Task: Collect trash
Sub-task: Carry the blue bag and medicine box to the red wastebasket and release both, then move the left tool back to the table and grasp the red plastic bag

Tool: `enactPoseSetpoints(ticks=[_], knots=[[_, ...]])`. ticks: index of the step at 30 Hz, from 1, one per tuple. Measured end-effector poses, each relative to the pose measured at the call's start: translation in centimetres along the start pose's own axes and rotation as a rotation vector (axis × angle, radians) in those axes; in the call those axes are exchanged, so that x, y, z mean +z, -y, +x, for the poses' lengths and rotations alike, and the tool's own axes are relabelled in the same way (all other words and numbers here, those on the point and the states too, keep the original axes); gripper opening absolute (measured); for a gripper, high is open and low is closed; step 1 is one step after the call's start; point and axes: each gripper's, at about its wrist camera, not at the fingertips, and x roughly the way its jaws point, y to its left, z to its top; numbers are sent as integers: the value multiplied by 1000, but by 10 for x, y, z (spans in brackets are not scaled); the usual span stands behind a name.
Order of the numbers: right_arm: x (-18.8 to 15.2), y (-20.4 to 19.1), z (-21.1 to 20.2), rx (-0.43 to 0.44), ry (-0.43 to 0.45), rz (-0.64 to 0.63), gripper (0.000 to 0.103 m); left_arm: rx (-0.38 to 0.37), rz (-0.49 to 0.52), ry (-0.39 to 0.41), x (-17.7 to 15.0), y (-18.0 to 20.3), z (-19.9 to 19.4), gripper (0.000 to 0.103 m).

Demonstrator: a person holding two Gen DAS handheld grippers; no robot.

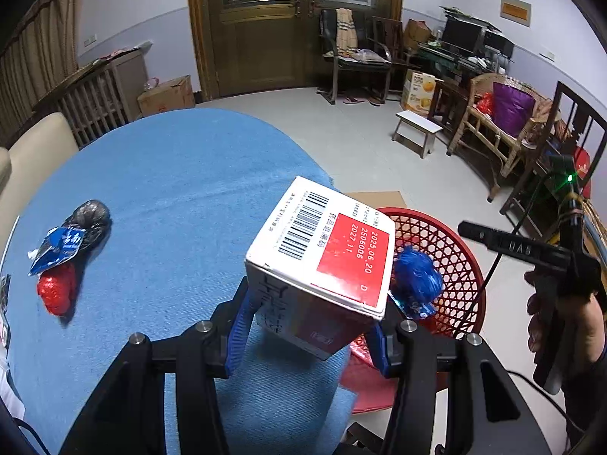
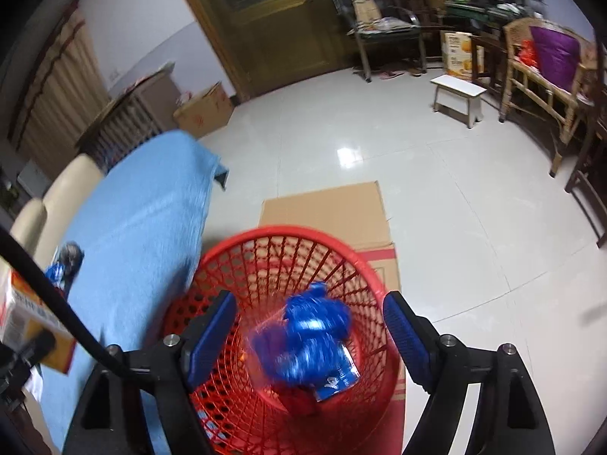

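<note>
My left gripper (image 1: 311,326) is shut on a white box with a red label and barcode (image 1: 322,250), held tilted over the edge of the blue-clothed table (image 1: 170,159). My right gripper (image 2: 309,326) stands open above the red mesh basket (image 2: 265,237). A crumpled blue wrapper (image 2: 311,341) is blurred between its fingers, touching neither pad, over the basket's mouth. That wrapper (image 1: 417,284) also shows beside the box, above the basket (image 1: 451,250). On the table's left lie a black bag (image 1: 89,216), a blue packet (image 1: 57,246) and a red wrapper (image 1: 57,292).
The basket stands on flattened cardboard (image 2: 326,204) on the tiled floor, close to the table's edge. A hand (image 1: 546,303) grips the right tool. A white stool (image 1: 417,127), wooden chairs (image 1: 504,129) and a cardboard box (image 1: 167,94) stand farther off.
</note>
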Motion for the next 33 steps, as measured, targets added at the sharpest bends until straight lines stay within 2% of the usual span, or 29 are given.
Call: enactPoseSetpoints(ticks=[10,17,20,21,22,23,27,33], knots=[[11,12,-38,17,81,41,82,-88,67,-42,12,39,24,54],[14,22,-61,12,117,54,83,-138,124,-89,10,72,45,55],[16,26,-68,17,134,70,83,-149,127,-112,10,76,58,64],[16,27,-69,17,138,73,83,-156,132,-140,11,78,66,74],[17,27,-72,18,144,74,83,-167,134,-166,10,80,73,78],[18,27,-74,17,150,72,83,-174,132,-181,9,82,79,78],[20,25,-83,18,168,62,83,-187,90,-209,7,75,81,79],[23,18,-87,26,176,54,83,-143,10,-122,5,25,45,79]])
